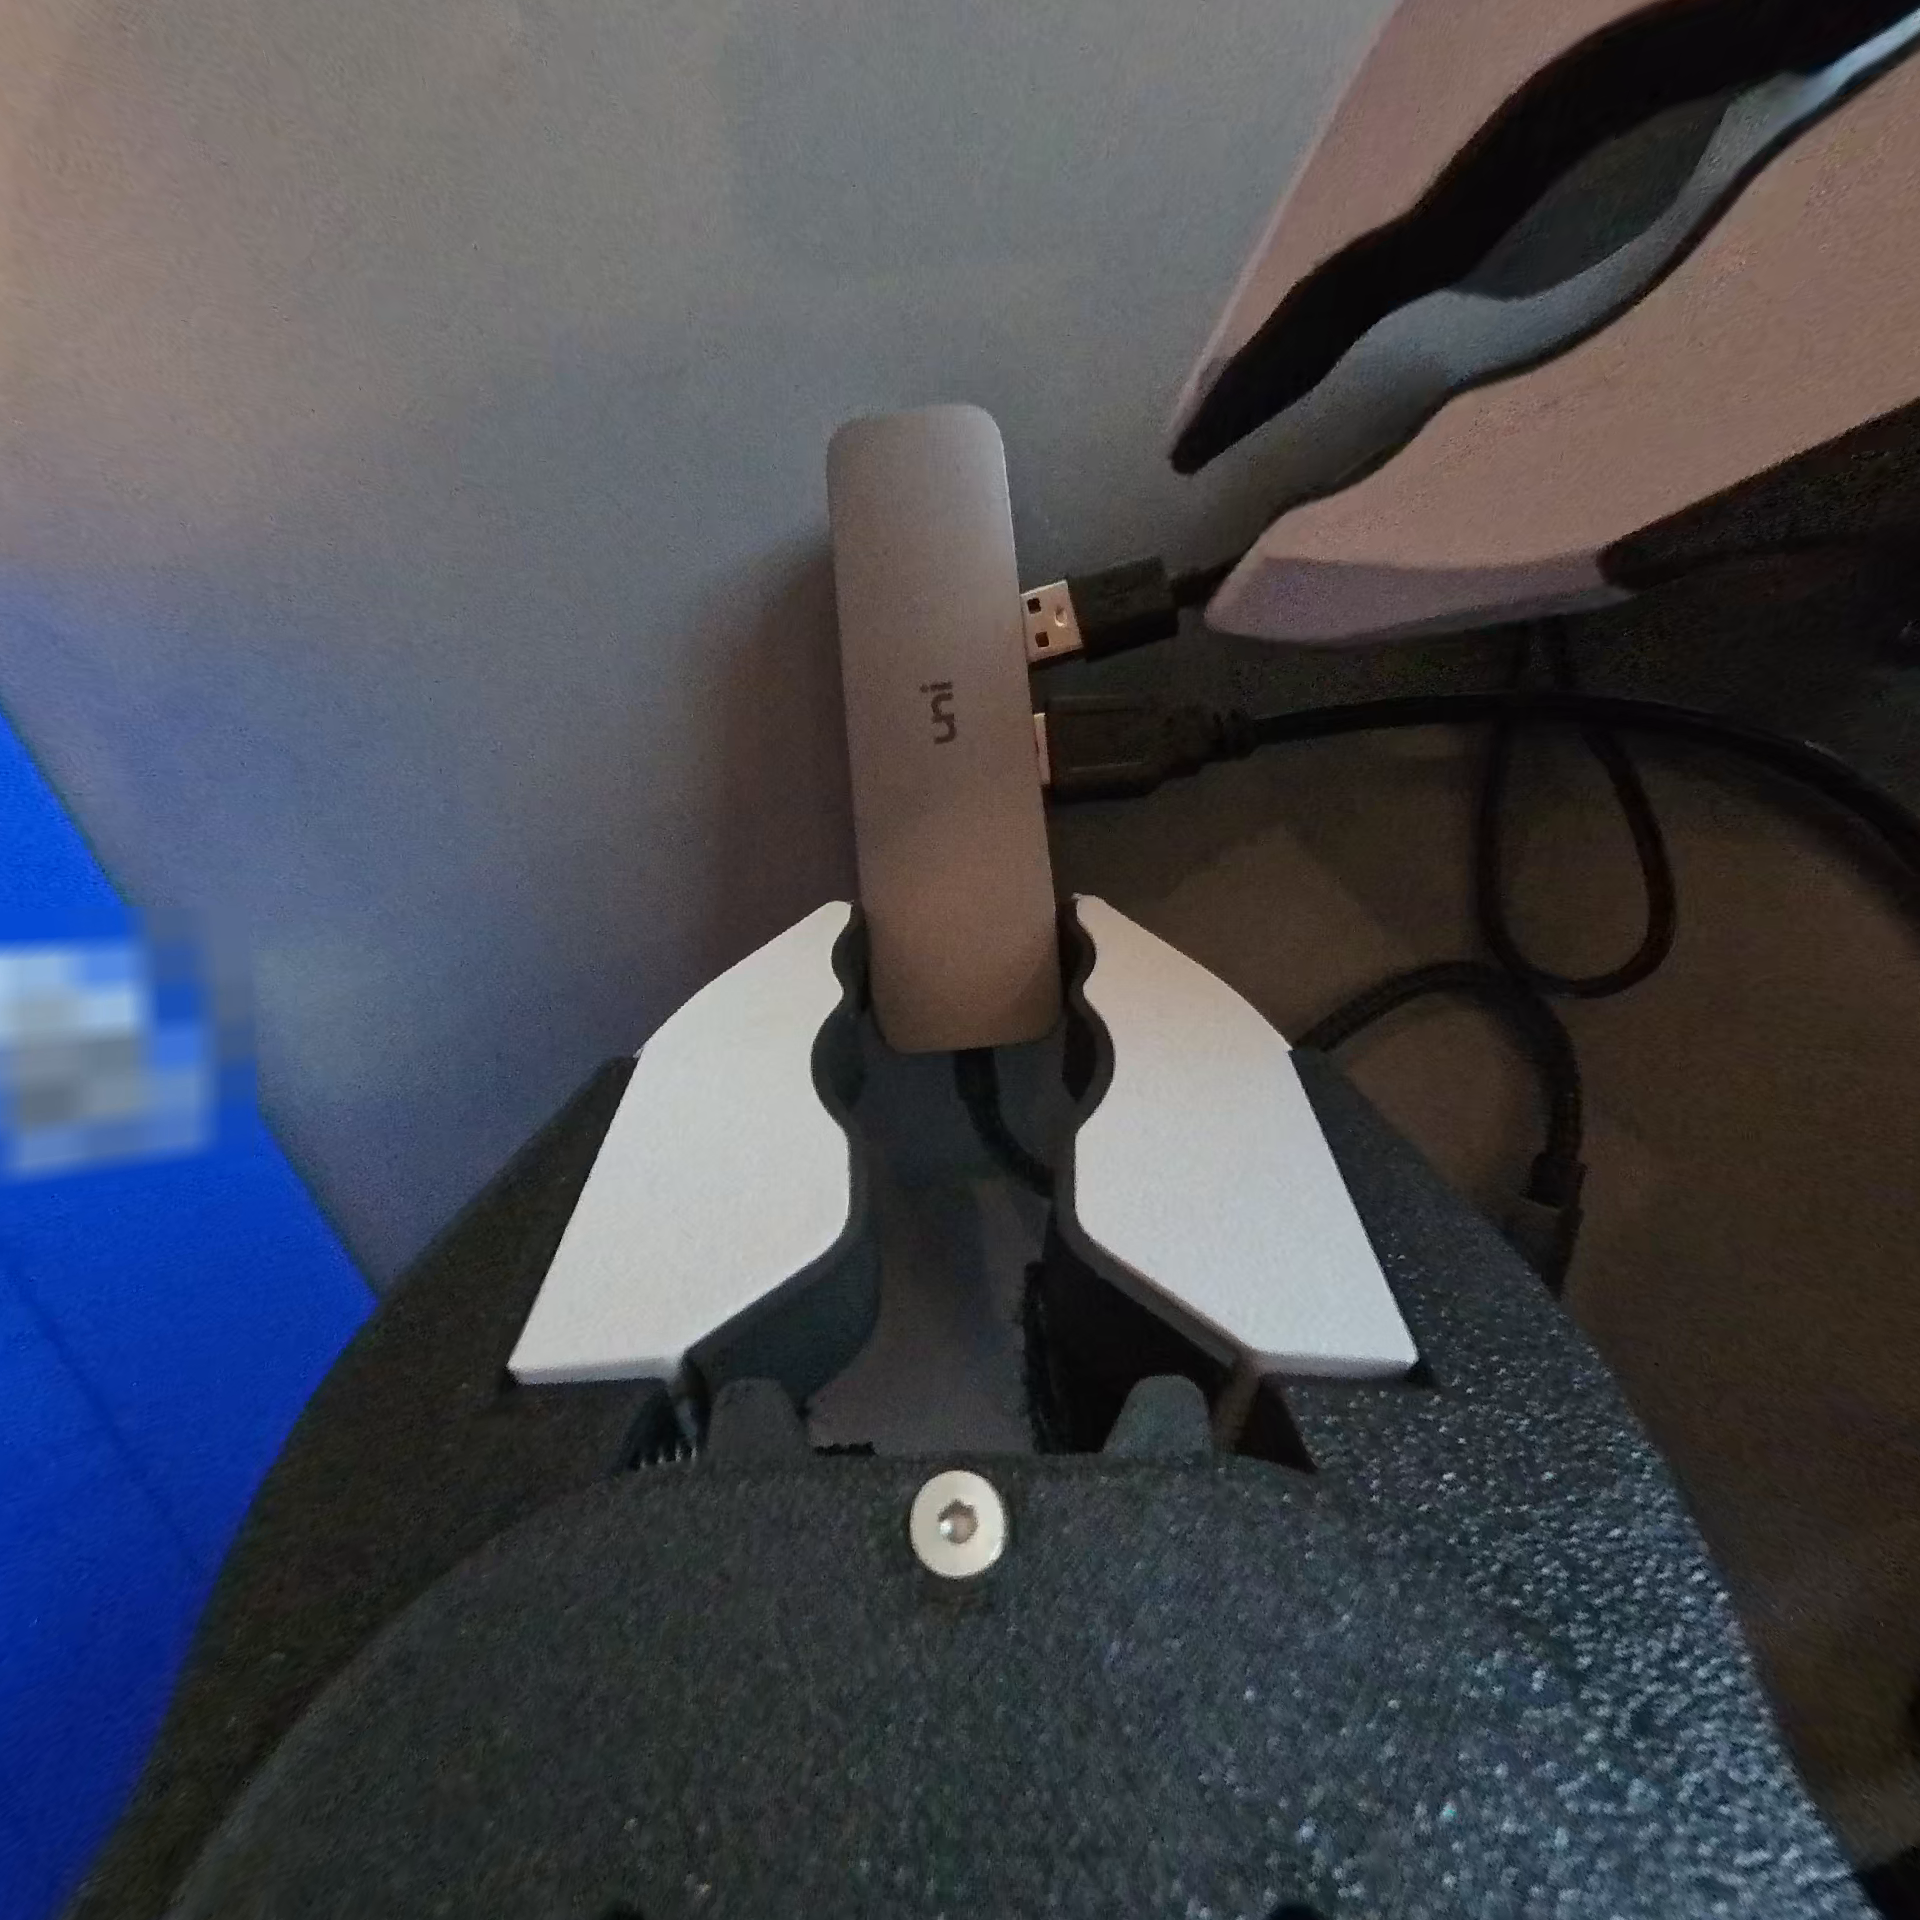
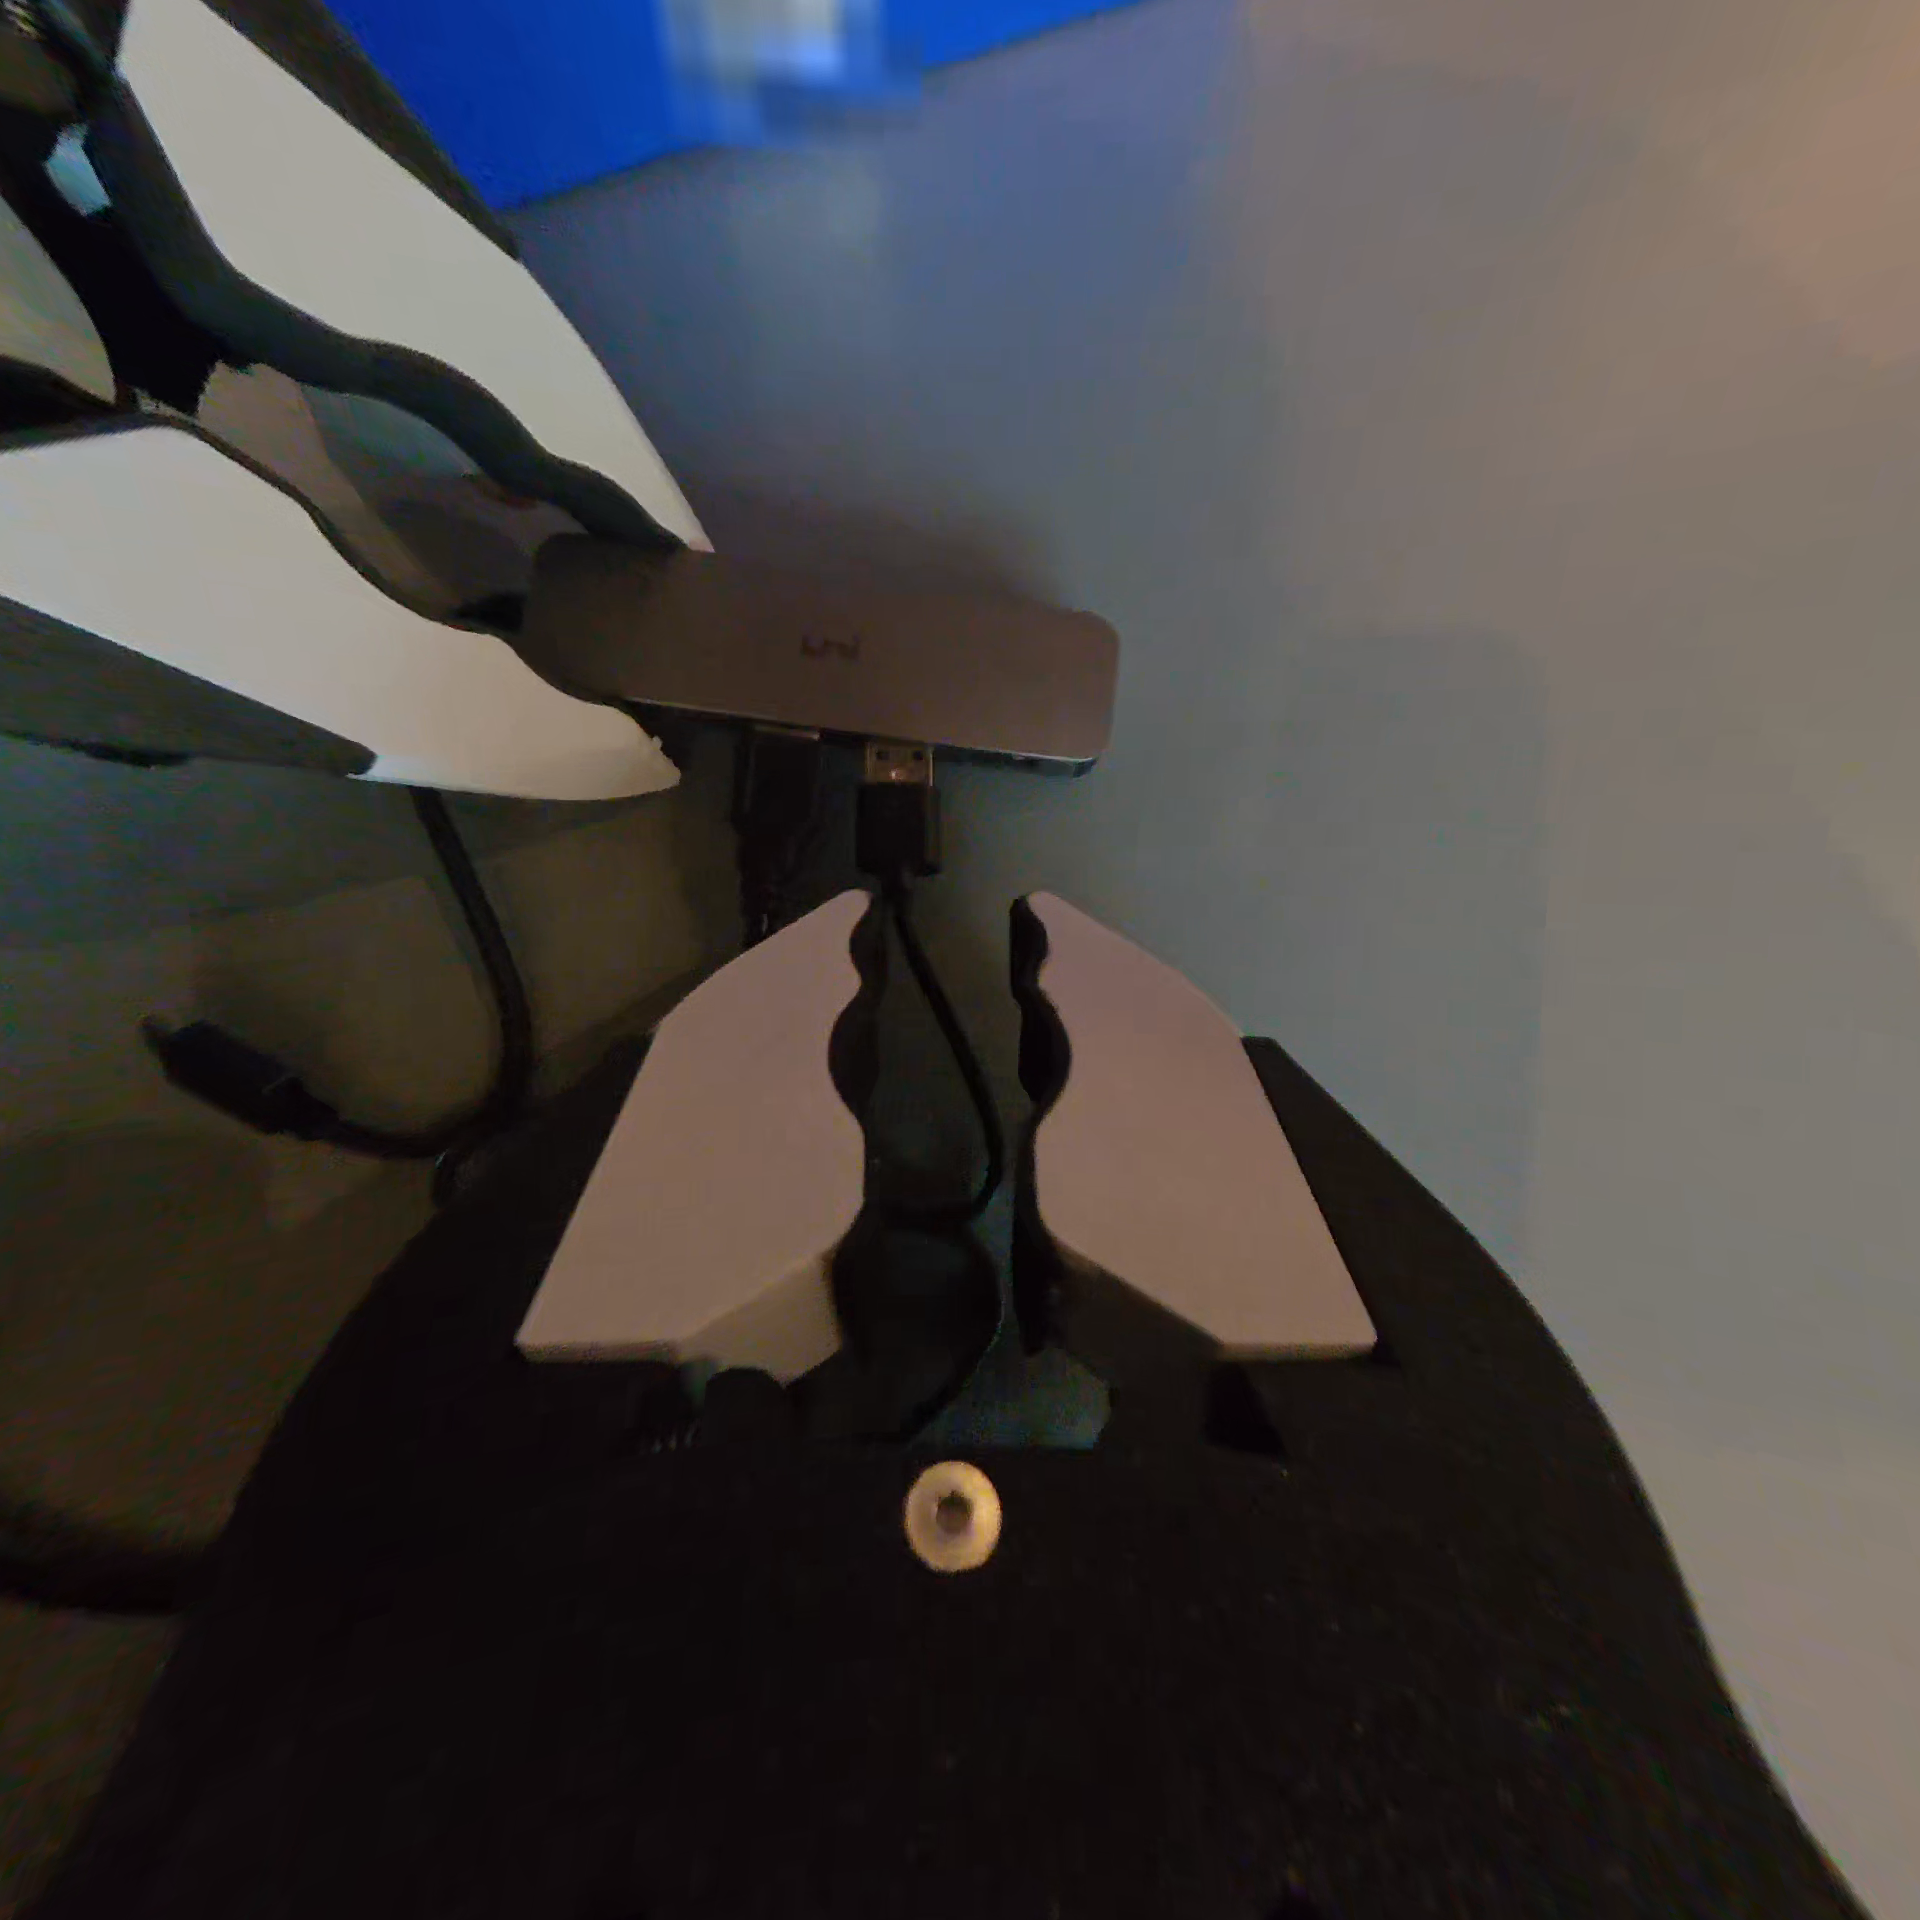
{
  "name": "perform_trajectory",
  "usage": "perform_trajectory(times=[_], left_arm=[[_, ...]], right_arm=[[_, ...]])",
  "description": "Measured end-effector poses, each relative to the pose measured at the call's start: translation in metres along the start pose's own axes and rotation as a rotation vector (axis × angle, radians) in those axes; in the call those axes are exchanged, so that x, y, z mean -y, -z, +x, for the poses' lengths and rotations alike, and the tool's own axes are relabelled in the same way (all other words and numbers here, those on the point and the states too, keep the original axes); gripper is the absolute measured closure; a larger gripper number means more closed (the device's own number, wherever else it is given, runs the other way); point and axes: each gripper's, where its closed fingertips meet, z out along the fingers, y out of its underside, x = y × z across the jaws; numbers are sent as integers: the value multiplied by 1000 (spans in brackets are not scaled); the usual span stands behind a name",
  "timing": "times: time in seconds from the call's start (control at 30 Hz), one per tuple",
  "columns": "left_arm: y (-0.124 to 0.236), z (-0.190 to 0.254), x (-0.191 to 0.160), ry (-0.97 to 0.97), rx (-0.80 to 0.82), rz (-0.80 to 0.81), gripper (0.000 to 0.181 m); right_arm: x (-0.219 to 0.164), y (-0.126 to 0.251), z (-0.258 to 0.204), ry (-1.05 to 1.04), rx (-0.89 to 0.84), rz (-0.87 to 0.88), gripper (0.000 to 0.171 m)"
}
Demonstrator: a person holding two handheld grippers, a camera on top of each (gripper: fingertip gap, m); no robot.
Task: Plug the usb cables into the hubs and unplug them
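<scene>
Grey table, black cables.

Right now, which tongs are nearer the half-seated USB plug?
Right. The right tongs sit open just behind the half-seated USB plug, its cable running between their fingers. The left tongs are shut on the hub at its far end.
</scene>
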Motion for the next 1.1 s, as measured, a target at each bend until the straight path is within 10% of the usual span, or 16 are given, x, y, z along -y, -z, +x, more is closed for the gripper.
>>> perform_trajectory(times=[1.1], left_arm=[[-3, 4, 3, -175, -148, 70, 144]], right_arm=[[6, -3, -5, 135, -8, 32, 164]])
